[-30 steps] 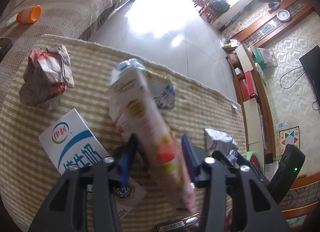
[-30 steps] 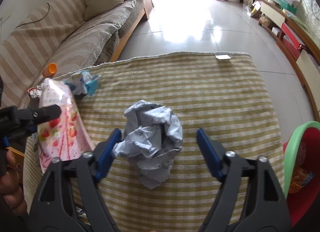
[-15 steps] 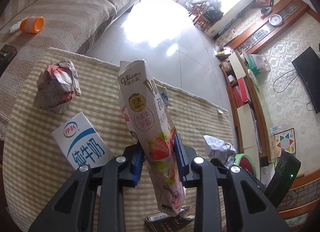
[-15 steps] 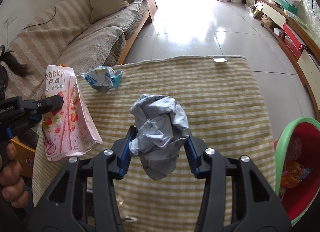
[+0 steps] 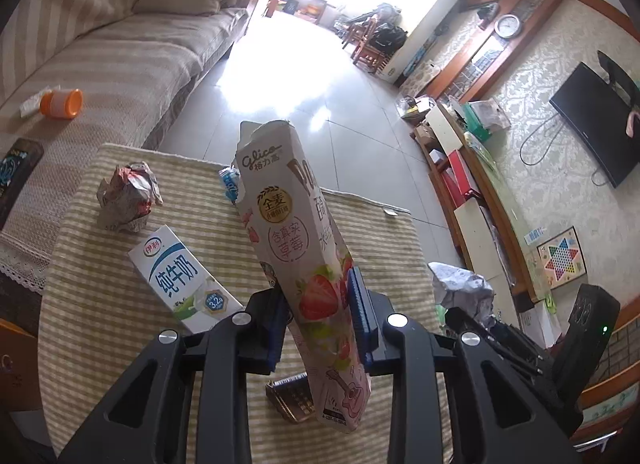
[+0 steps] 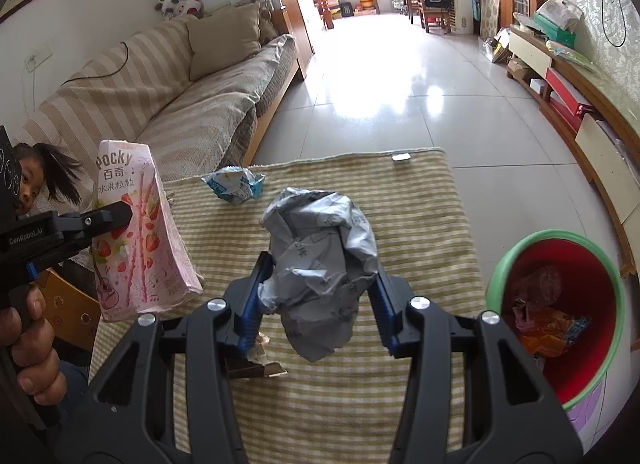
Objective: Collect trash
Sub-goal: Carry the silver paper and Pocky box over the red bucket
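Observation:
My left gripper (image 5: 320, 316) is shut on a pink strawberry Pocky box (image 5: 296, 256), held upright above the striped cloth (image 5: 100, 304). The same Pocky box (image 6: 136, 232) shows at the left of the right wrist view, clamped by the left gripper (image 6: 100, 220). My right gripper (image 6: 320, 296) is shut on a crumpled grey paper ball (image 6: 320, 256), lifted off the cloth (image 6: 420, 232). A red bin with a green rim (image 6: 560, 304) stands to the right, with wrappers inside.
On the cloth lie a white-and-blue milk carton (image 5: 180, 280), a crumpled red-and-brown paper bag (image 5: 128, 196), a blue-white wrapper (image 6: 236, 184) and a small dark packet (image 5: 292, 400). A beige sofa (image 6: 180, 104) runs along the left; a person's hand (image 6: 24, 344) grips the left handle.
Both grippers closed on their items and rose: the left clamped the Pocky box and stood it upright, the right squeezed the grey paper ball and lifted it off the cloth.

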A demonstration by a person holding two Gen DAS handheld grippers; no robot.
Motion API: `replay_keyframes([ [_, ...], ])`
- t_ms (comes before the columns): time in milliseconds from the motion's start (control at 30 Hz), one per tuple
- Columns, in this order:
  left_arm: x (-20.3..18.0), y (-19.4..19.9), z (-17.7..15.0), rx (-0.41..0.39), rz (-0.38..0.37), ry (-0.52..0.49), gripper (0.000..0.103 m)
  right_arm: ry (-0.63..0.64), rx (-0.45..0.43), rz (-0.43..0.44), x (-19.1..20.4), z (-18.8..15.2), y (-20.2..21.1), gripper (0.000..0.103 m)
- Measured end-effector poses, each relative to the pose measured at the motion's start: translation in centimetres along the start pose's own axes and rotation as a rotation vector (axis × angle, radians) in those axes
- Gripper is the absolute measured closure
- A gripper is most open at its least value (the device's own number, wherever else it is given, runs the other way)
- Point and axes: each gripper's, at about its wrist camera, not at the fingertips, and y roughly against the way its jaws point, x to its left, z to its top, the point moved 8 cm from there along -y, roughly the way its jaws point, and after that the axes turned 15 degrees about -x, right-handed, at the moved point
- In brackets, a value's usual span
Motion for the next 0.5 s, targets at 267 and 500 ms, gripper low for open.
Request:
replay_keyframes([
  [267, -3.4, 1.8, -0.5, -0.010, -0.027, -0.072, 0.077, -0.023, -0.059, -0.018, -1.9, 1.3, 3.5, 0.057],
  [500, -8.4, 0.7, -1.9, 0.023, -0.103, -0.133, 0.077, -0.072, -0.104, -0.077, -6.6, 2.1, 6.3, 0.057],
])
